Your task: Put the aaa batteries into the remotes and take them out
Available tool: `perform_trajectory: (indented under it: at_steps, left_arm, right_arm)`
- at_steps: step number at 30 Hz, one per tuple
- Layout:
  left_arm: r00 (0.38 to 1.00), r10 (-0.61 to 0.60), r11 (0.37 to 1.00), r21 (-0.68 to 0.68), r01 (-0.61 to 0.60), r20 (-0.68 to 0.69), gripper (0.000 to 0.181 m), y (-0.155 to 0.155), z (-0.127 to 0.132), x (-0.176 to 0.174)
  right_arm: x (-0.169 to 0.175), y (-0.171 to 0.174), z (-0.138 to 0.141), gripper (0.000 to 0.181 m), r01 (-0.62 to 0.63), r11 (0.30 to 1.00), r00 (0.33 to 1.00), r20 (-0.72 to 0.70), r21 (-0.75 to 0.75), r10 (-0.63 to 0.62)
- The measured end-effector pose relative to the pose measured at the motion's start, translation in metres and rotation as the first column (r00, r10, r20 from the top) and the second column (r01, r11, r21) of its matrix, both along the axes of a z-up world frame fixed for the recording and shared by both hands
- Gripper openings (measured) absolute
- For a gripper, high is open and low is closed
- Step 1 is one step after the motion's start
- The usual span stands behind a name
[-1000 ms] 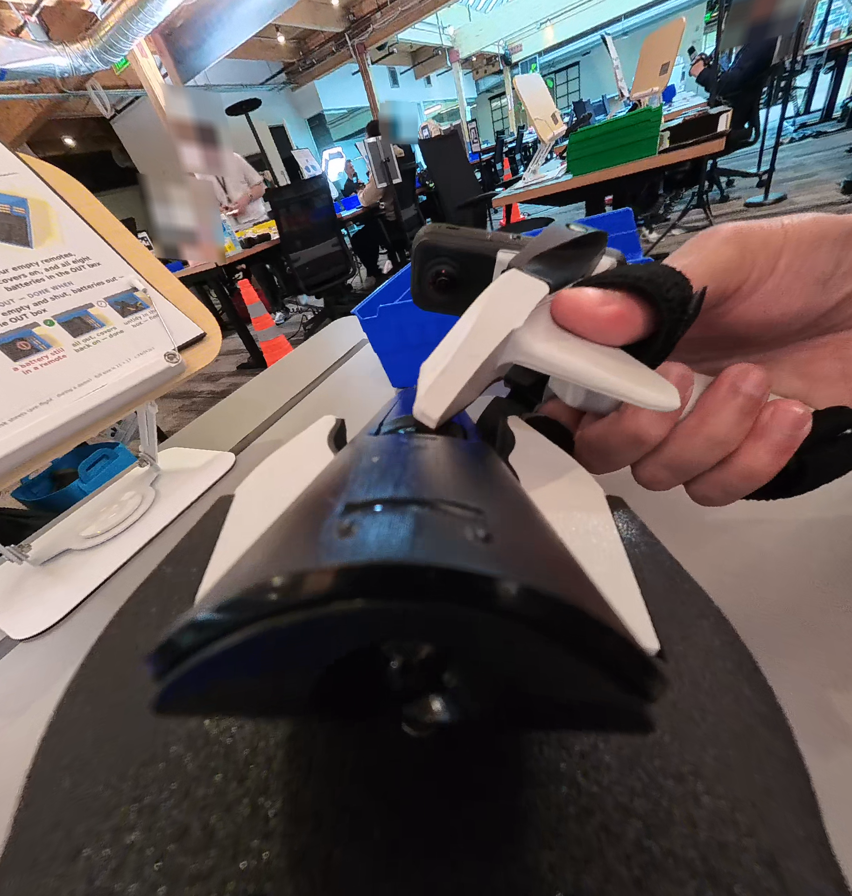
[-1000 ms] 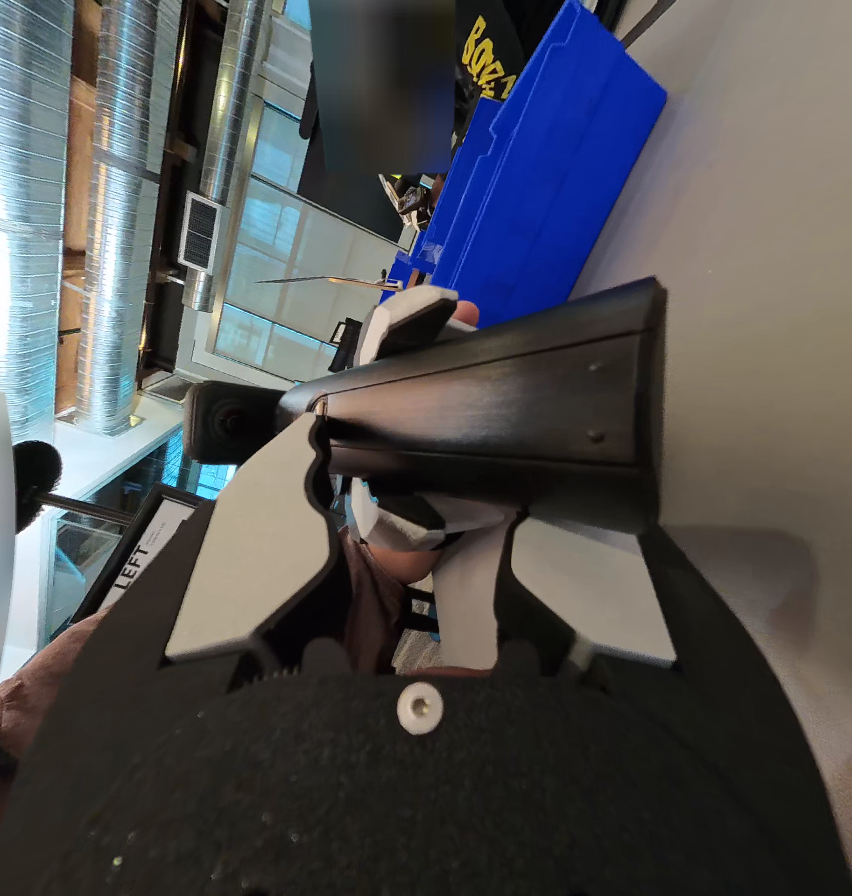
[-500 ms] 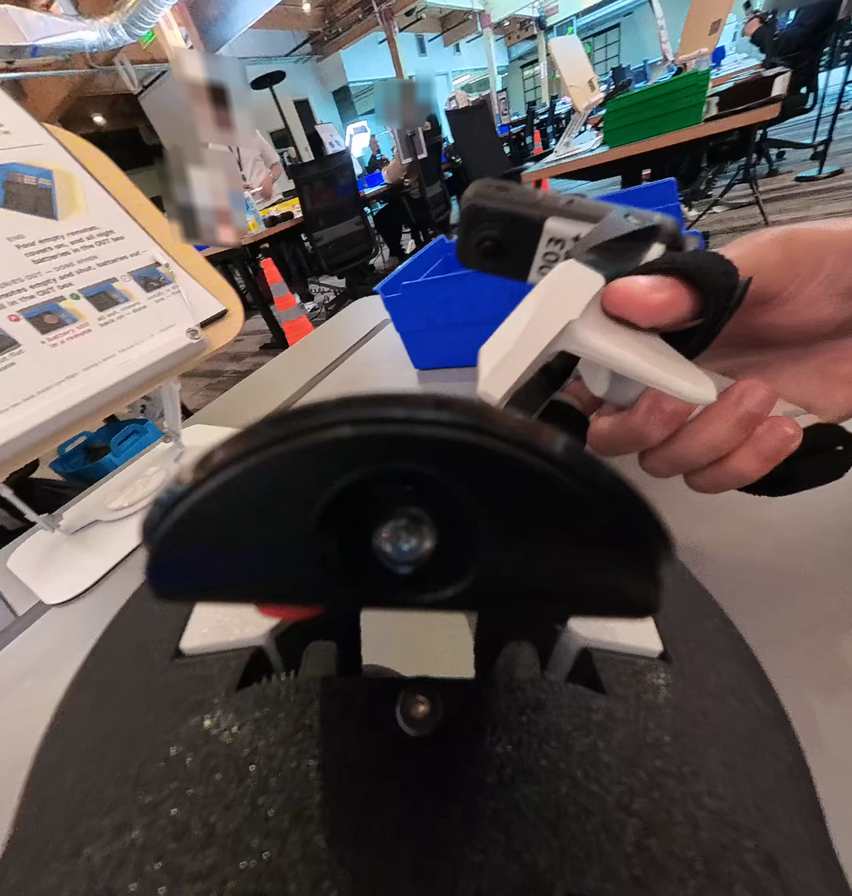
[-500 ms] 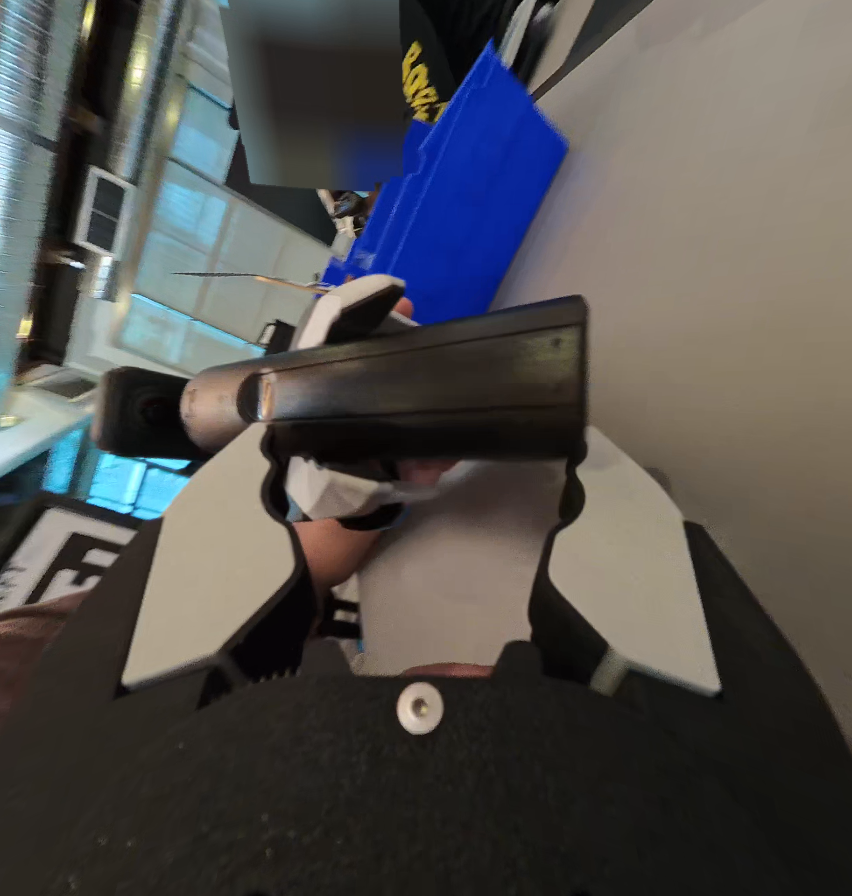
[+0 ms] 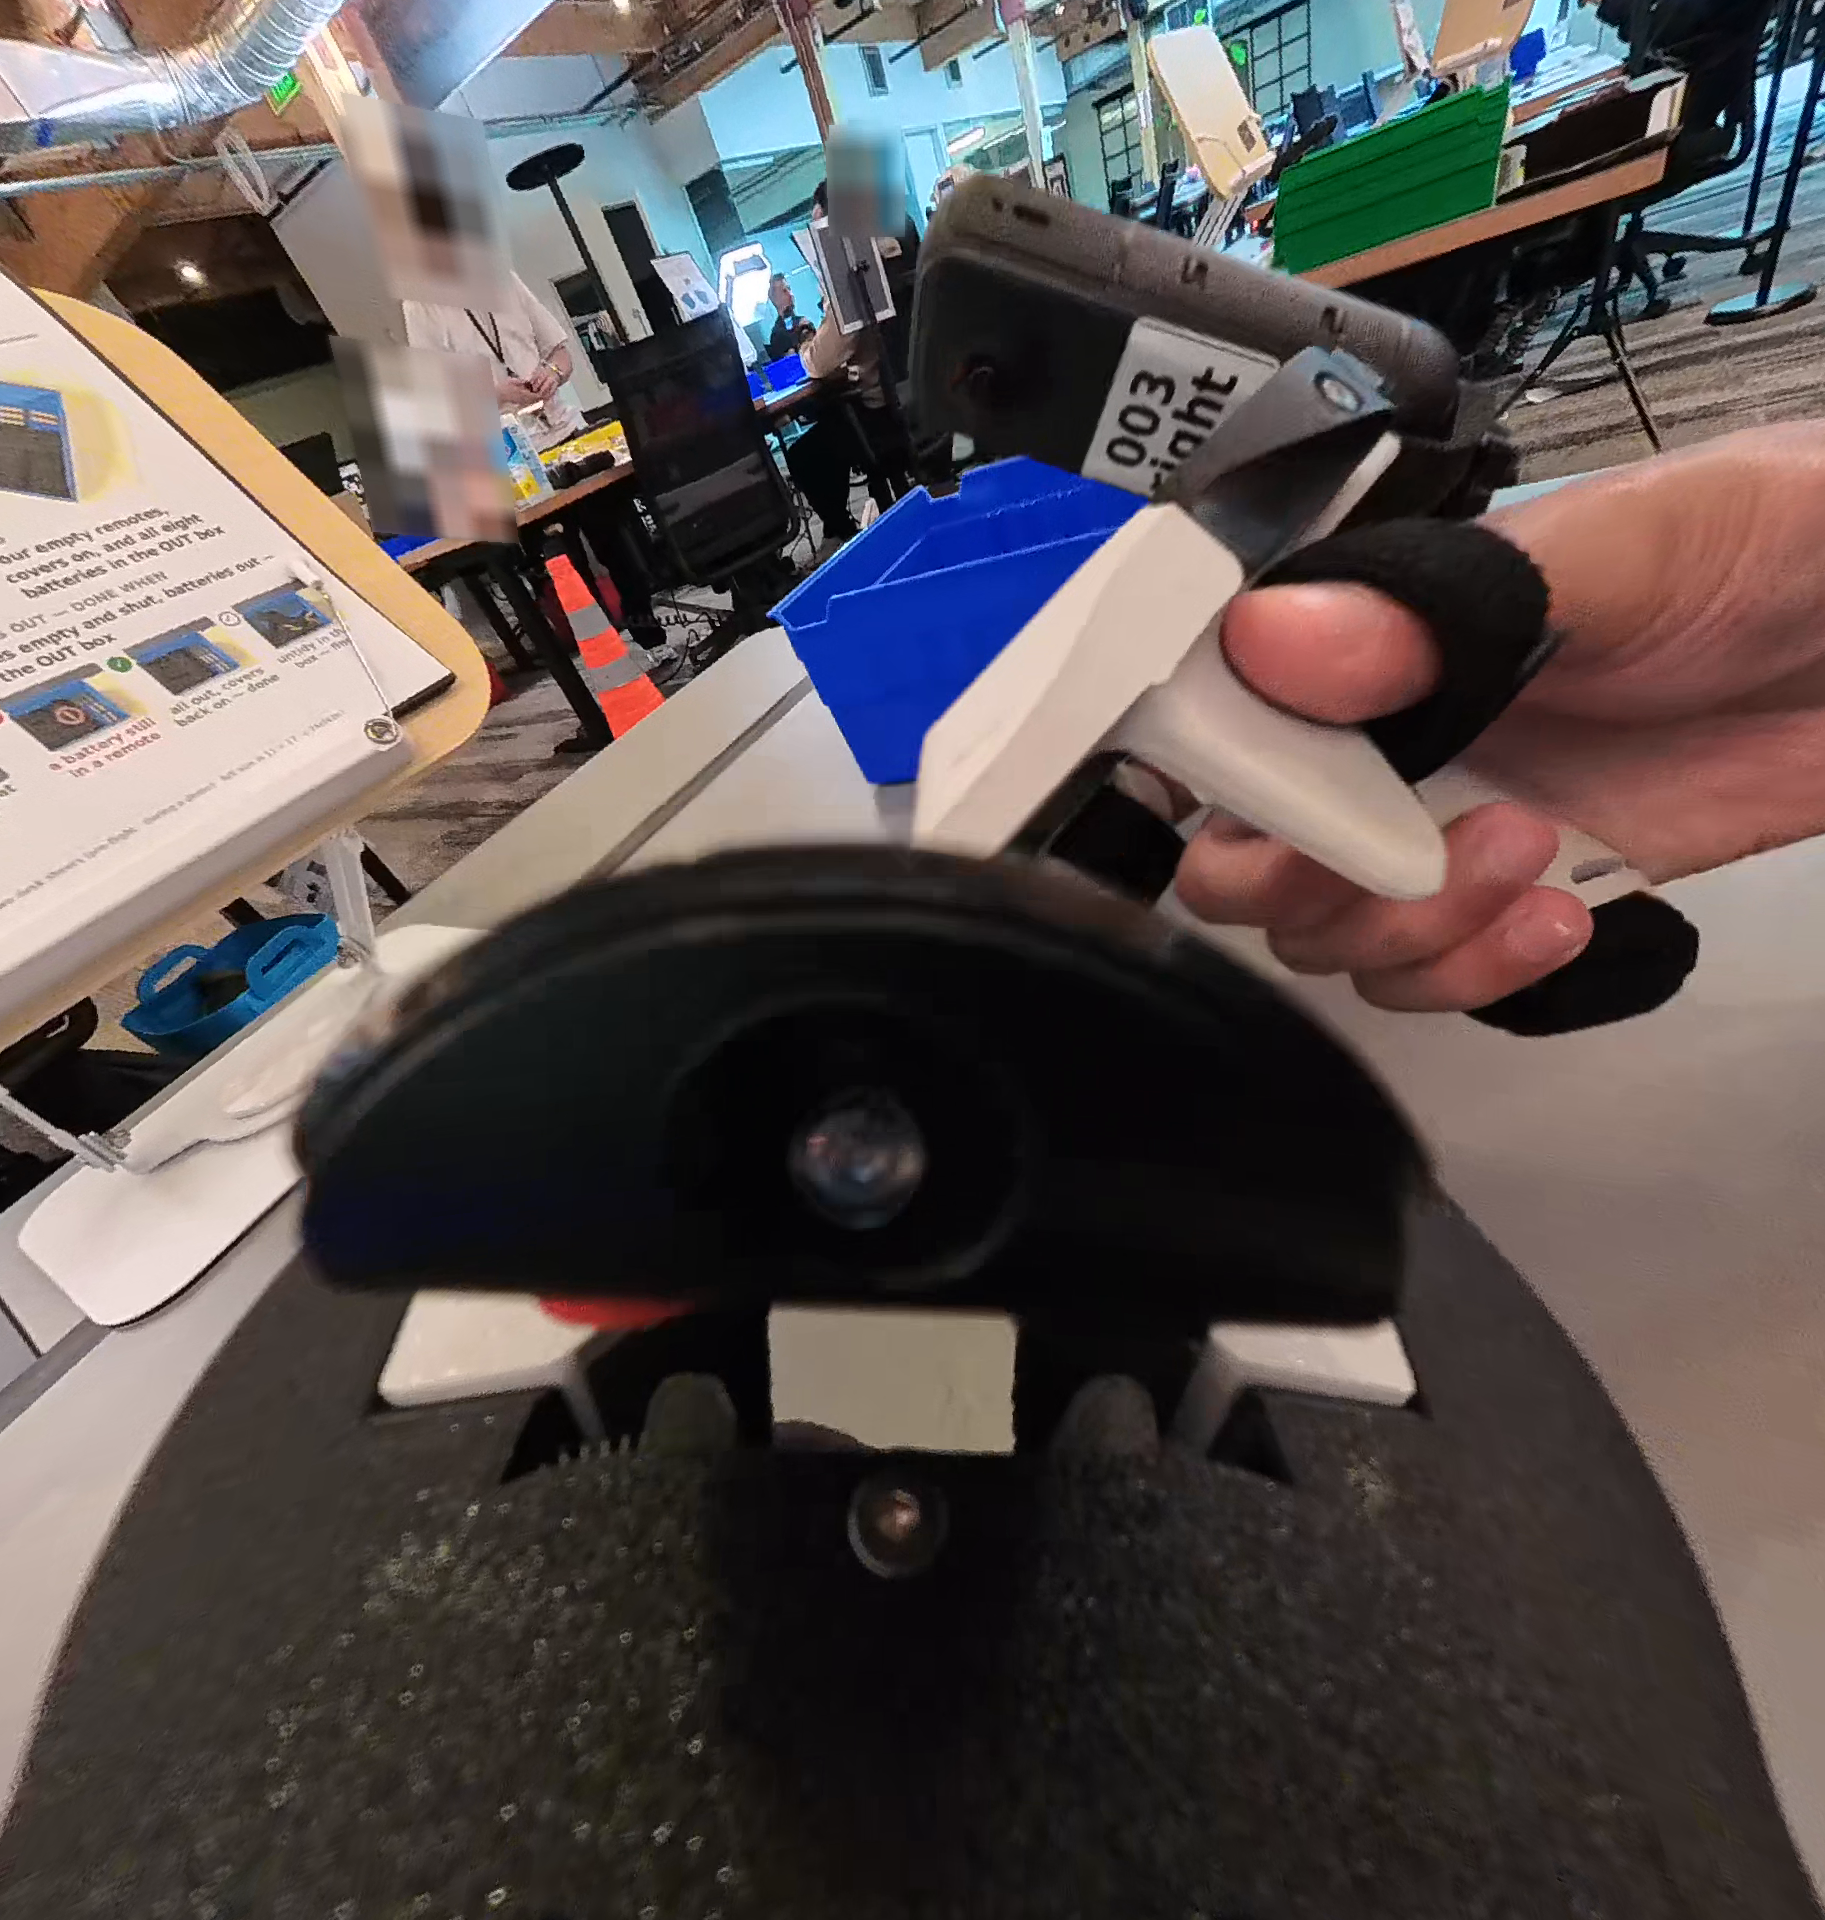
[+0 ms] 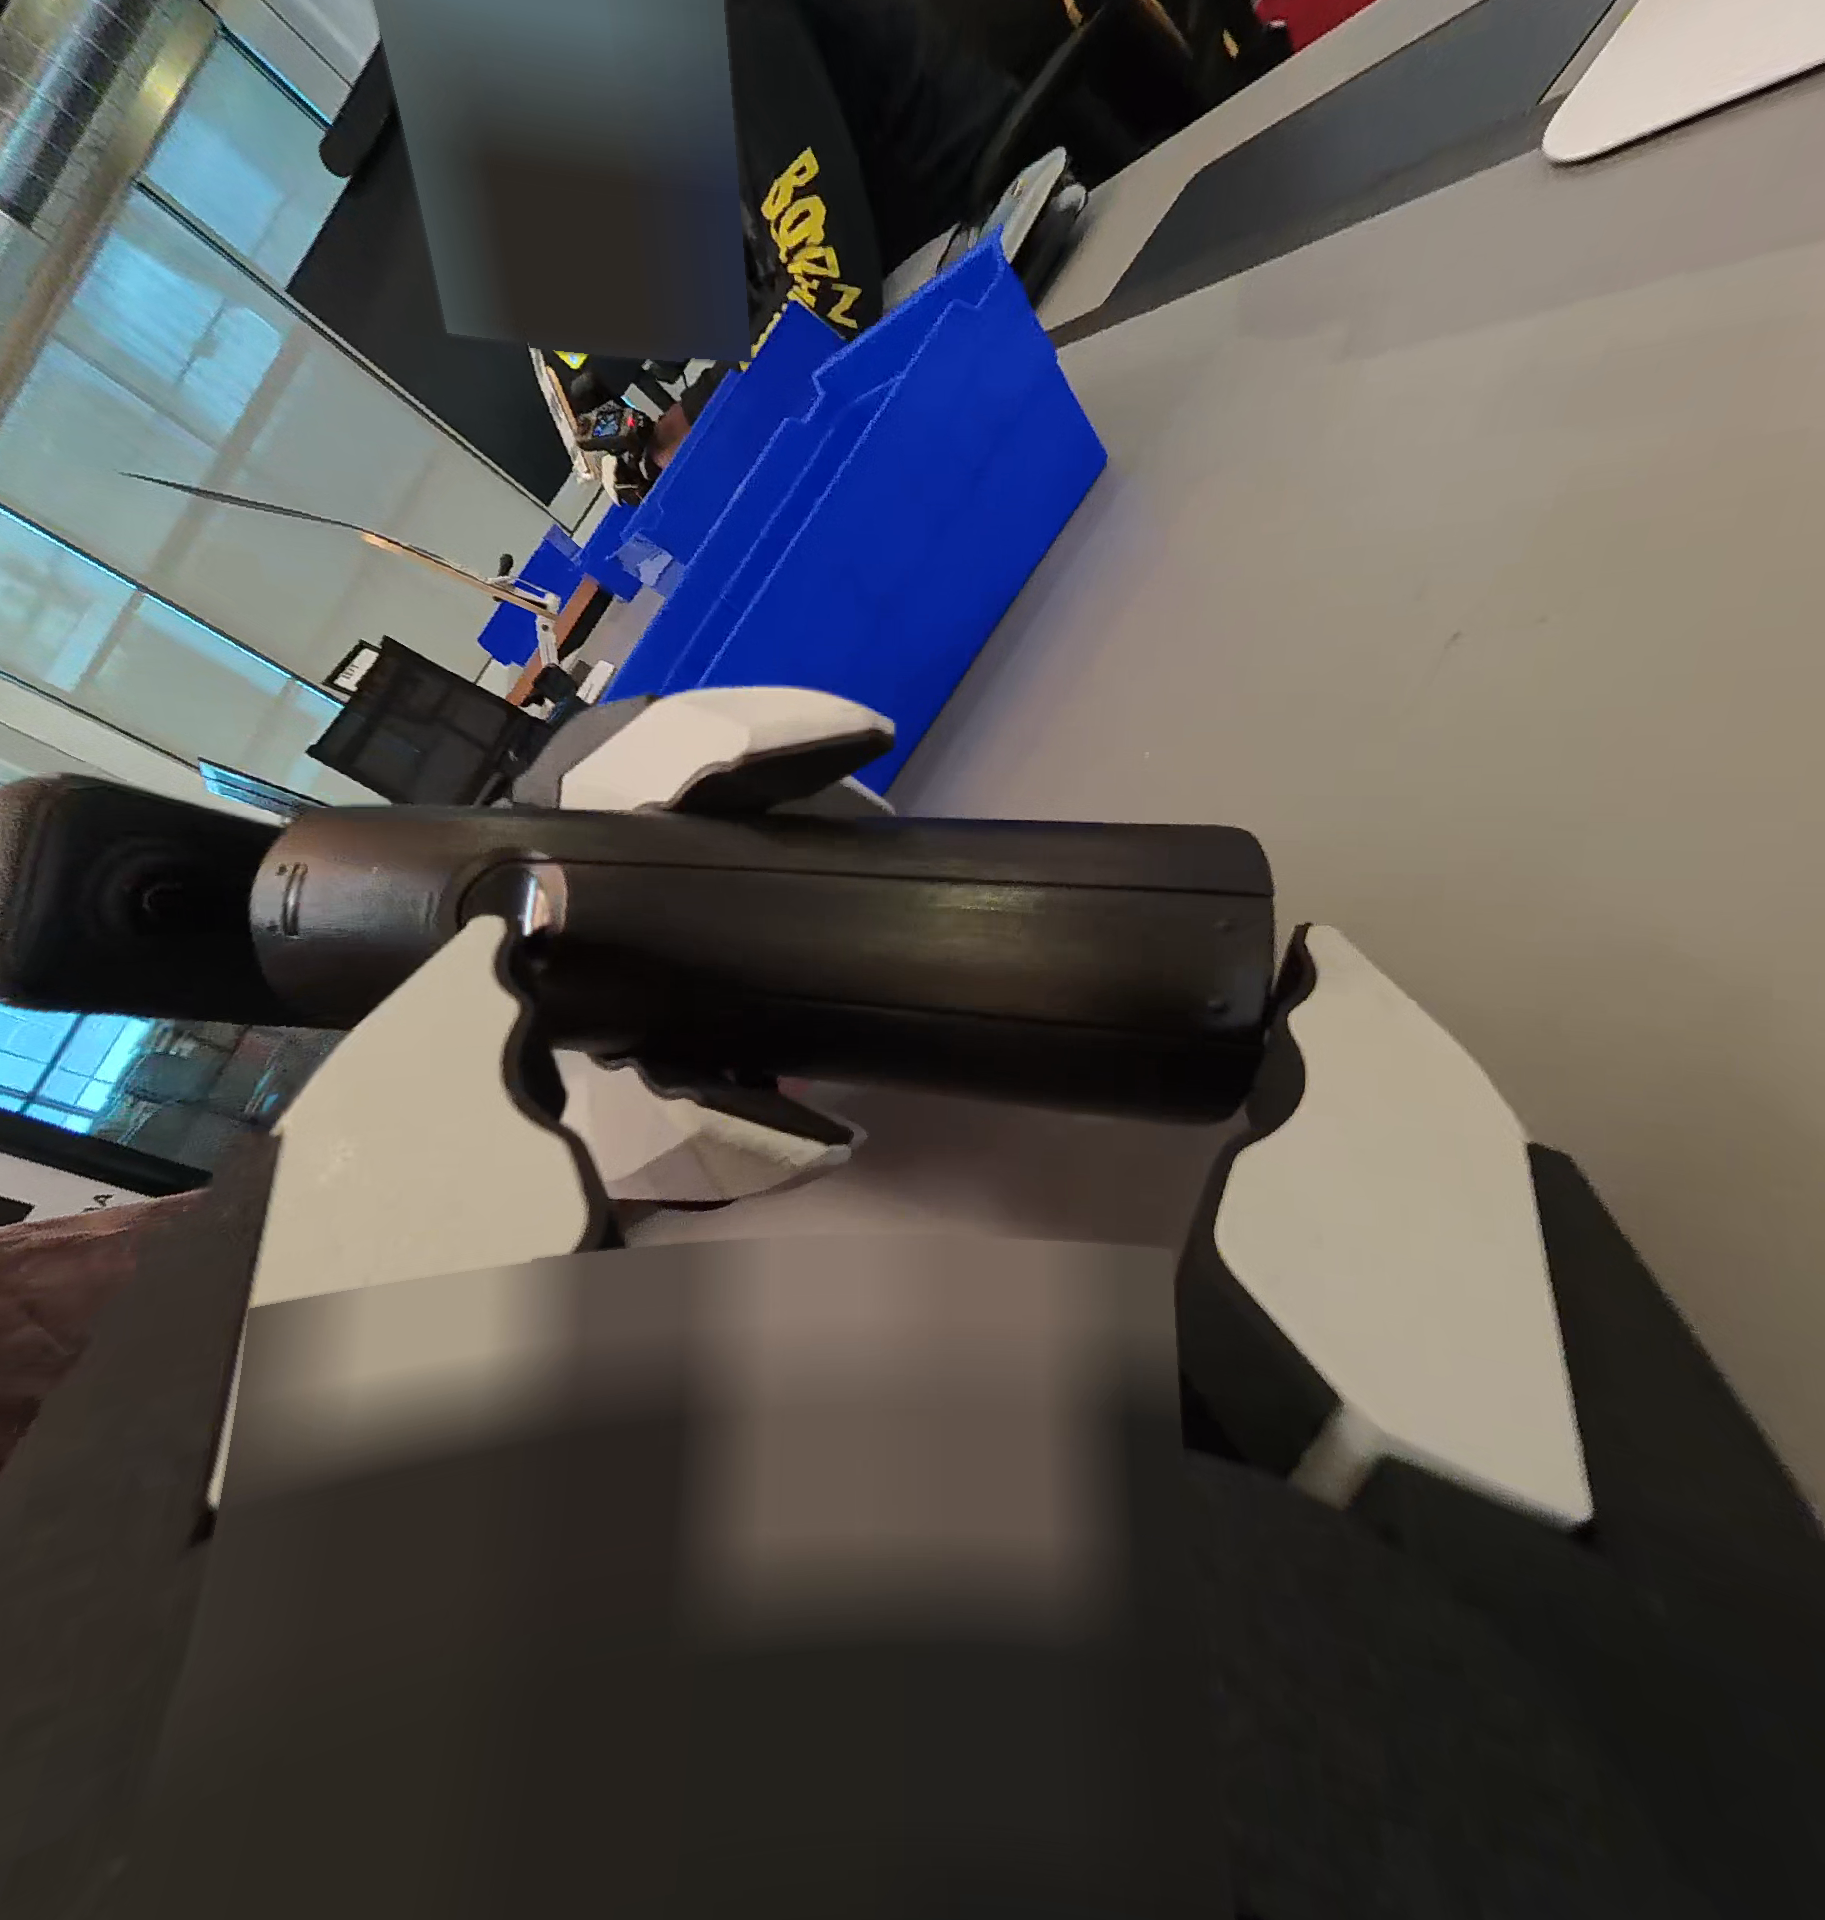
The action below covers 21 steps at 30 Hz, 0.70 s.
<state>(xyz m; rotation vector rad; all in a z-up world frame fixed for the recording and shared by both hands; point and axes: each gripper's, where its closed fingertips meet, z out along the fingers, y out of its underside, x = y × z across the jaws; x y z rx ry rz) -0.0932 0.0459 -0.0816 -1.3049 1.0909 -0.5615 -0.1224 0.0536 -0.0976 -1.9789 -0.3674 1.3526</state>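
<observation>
Left to right. Instruction board on a stand at far left. The remote sits end-on, clamped in the left gripper. The right gripper is clamped across the remote's long sides, probably a two-handed hold to steady it for the battery cover. No batteries visible. Blue bins behind on the grey table; the right hand blocks the view.

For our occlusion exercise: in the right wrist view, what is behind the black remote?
The left gripper's fingers clamping the remote, its camera, blue bins and the grey table. The bins' near end and most of that gripper are covered.
</observation>
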Motion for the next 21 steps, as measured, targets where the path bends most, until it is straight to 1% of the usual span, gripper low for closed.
perform_trajectory:
  at_steps: [1,3,5,7,8,11,15,16,17,18,19,20,21]
  left_arm:
    - [1.000,-0.001,1.000,-0.001,0.001,0.003,0.094,0.000,0.000,0.000]
    - [1.000,0.006,1.000,0.002,-0.006,0.009,0.092,0.000,0.001,0.000]
    - [1.000,0.017,1.000,-0.016,-0.017,0.007,0.059,0.002,-0.003,0.000]
    - [0.999,0.020,0.999,-0.039,-0.018,0.045,0.059,0.002,-0.001,0.000]
    - [0.999,0.017,1.000,-0.025,-0.016,0.047,0.059,0.002,0.001,0.000]
    - [0.999,0.013,1.000,-0.015,-0.012,0.044,0.060,0.001,0.002,0.000]
    - [0.999,0.010,1.000,-0.023,-0.010,0.037,0.060,0.002,-0.001,-0.001]
    - [0.999,0.007,1.000,-0.017,-0.007,0.044,0.061,0.002,0.001,-0.003]
    - [0.992,-0.031,1.000,0.003,0.031,0.119,0.060,-0.003,0.012,-0.006]
    - [0.990,-0.048,0.999,0.006,0.048,0.136,0.061,-0.006,0.018,-0.007]
    - [0.994,-0.027,0.999,0.023,0.025,0.104,0.061,-0.005,0.019,-0.004]
    - [0.996,-0.009,0.999,0.048,0.005,0.084,0.088,-0.006,0.018,-0.001]
    - [0.996,-0.018,0.999,0.045,0.014,0.088,0.114,-0.008,0.018,0.001]
  right_arm:
    - [0.002,0.001,0.001,0.124,0.010,1.000,1.000,0.000,-0.003,-0.010]
    - [0.002,0.001,0.002,0.123,0.011,1.000,1.000,-0.003,0.002,-0.011]
    - [0.004,0.002,0.000,0.123,0.018,1.000,0.999,0.050,0.014,-0.018]
    - [0.006,0.004,0.002,0.123,0.044,0.998,0.995,0.087,0.045,-0.048]
    - [0.006,0.004,0.003,0.123,0.039,0.998,0.993,0.106,0.049,-0.044]
    - [0.006,0.002,0.005,0.122,0.040,0.997,0.992,0.117,0.059,-0.047]
    - [0.006,0.003,0.003,0.122,0.045,0.999,0.993,0.106,0.030,-0.048]
    - [0.008,0.003,0.004,0.118,0.048,0.999,0.994,0.100,0.025,-0.050]
    - [0.021,0.009,0.015,0.073,0.094,0.995,0.995,0.028,0.030,-0.094]
    - [0.030,0.010,0.027,0.042,0.070,0.997,0.995,-0.068,0.019,-0.069]
    - [0.033,0.010,0.027,0.043,0.052,0.998,0.997,-0.053,0.021,-0.051]
    - [0.029,0.009,0.025,0.057,0.042,0.997,0.999,-0.004,0.072,-0.042]
    - [0.025,0.004,0.023,0.076,0.012,0.997,0.999,0.040,0.075,-0.015]
